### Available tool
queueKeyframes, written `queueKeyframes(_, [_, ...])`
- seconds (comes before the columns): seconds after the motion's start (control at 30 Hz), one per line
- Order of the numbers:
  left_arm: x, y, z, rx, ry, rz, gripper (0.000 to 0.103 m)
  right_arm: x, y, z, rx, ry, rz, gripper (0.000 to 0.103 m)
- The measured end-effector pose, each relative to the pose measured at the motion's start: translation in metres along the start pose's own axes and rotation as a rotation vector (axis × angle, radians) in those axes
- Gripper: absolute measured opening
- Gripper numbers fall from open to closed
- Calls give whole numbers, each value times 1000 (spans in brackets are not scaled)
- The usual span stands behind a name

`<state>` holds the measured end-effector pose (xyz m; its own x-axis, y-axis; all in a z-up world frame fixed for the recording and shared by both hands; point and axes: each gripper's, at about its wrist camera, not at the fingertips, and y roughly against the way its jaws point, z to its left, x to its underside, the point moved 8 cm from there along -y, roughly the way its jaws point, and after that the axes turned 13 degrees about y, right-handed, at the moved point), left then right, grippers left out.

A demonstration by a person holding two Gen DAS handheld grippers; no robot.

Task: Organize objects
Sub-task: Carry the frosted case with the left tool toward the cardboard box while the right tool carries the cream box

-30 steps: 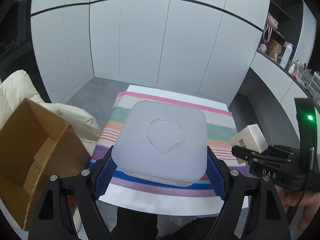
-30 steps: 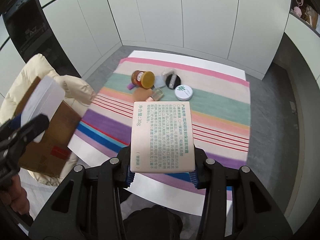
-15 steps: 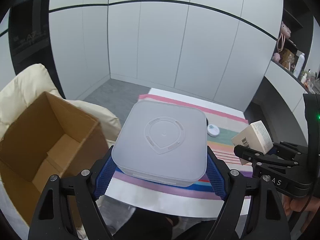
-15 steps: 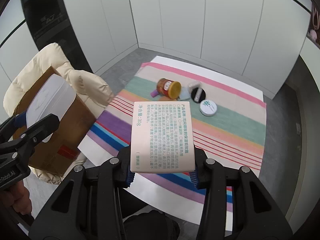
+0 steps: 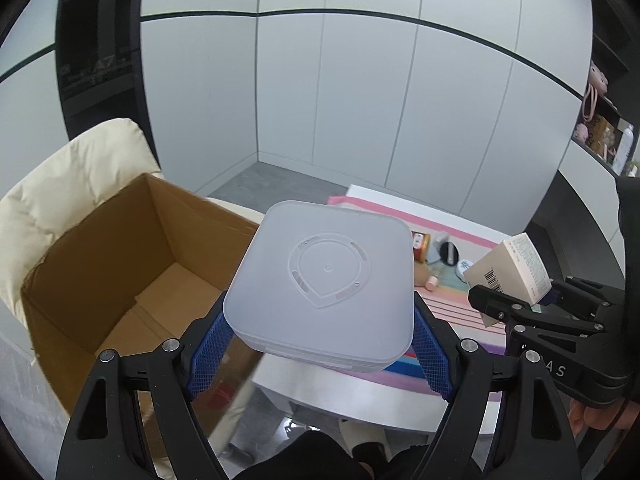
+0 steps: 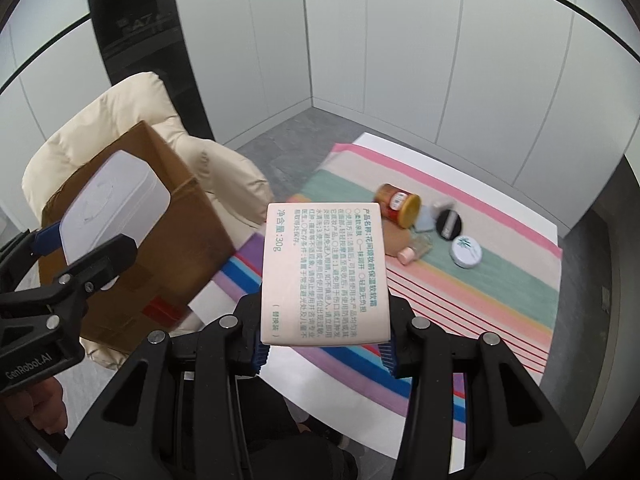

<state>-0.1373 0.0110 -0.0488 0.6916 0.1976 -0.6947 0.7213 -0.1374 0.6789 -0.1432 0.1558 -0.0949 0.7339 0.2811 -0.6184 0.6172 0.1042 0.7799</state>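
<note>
Change since one second ago: both grippers have swung to the left, so the cardboard box (image 5: 120, 264) now fills more of the left wrist view and the striped cloth (image 6: 480, 280) sits further right; each gripper keeps the same thing in its grip
Left gripper (image 5: 320, 344): closed on the white square lidded container (image 5: 324, 284); the blue pads (image 5: 208, 352) press on its two sides; the container is held in the air, flat side up, just beside the open top of the cardboard box, over its near right edge
Right gripper (image 6: 324, 352): closed on the small beige product carton (image 6: 324, 272), printed face with green Chinese text turned up; the carton is in the air over the near left corner of the white table (image 6: 400, 144)
Cardboard box: open, brown, standing on the cream padded chair (image 6: 100, 128) left of the table; red tape on its side
Still on the cloth: amber jar with yellow lid (image 6: 400, 210) lying on its side; black round compact (image 6: 448, 224); white round tin with green palm print (image 6: 465, 253); small bottle with pink cap (image 6: 412, 252); all close together at the far part of the cloth
Background: white cabinet doors (image 5: 360, 100); shelf with bottles (image 5: 608, 140) at right
</note>
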Motion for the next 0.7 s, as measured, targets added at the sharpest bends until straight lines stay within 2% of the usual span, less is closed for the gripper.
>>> queueKeyframes(0.43, [-5, 16, 54, -77, 56, -26, 83, -22, -8, 50, -53, 61, -12, 45])
queueKeyframes(0.7, [3, 22, 95, -158, 103, -26, 83, -36, -13, 81, -95, 87, -30, 45])
